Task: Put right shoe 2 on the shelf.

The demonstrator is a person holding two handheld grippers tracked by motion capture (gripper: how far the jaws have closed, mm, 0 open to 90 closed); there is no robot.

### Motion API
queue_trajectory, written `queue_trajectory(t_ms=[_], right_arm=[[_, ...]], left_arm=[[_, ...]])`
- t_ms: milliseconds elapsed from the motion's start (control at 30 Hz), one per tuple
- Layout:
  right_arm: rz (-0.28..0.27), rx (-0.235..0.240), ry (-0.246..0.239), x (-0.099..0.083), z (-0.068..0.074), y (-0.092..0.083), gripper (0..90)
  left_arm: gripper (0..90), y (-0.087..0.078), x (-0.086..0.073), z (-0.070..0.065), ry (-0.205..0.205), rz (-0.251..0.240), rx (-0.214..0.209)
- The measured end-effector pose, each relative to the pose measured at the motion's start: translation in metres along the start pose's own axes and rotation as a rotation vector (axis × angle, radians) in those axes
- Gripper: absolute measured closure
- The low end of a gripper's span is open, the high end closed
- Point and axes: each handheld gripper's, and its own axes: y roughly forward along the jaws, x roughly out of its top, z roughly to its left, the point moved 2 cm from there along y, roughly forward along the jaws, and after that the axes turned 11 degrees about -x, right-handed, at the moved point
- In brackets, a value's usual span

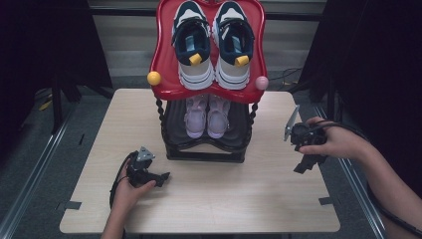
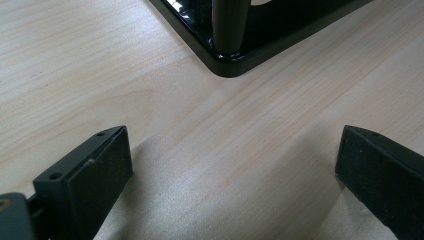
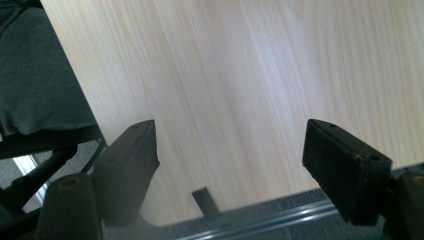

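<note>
Flanking shoe rack (image 1: 205,149) — fingers (image 2: 82,185) apart (empty)

Red shelf (image 1: 166,59) hides pink shoes' (image 1: 206,117) toes

We see a two-tier shoe rack (image 1: 206,149) standing at the middle of the bench's far edge. Its red top tray (image 1: 160,59) carries navy-and-white sneakers (image 1: 213,45), heels toward us; the black lower tier (image 1: 174,130) holds pale pink shoes (image 1: 206,117), side by side.
</note>
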Motion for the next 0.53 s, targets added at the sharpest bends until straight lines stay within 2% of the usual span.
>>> queue_trajectory(t_ms=[100, 200, 300, 433, 533], right_arm=[[-0.041, 0.006, 0.023, -0.002, 0.001, 0.011, 21.4], [-0.052, 0.01, 0.042, -0.003, 0.005, 0.023, 21.3], [-0.065, 0.014, 0.032, -0.004, 0.009, 0.036, 21.2], [-0.077, 0.033, 0.064, -0.005, 0.015, 0.051, 20.7], [-0.089, 0.034, 0.057, -0.006, 0.018, 0.062, 20.7]], left_arm=[[1.2, 0.0, 0.0, 0.0, -0.003, -0.001, -0.001], [1.2, -0.001, 0.0, 0.0, 0.006, 0.009, -0.002], [1.2, 0.0, 0.0, 0.0, 0.005, 0.008, -0.002], [1.2, 0.0, 0.0, 0.0, 0.005, 0.008, -0.002], [1.2, 0.0, 0.0, 0.0, 0.005, 0.007, -0.002]])
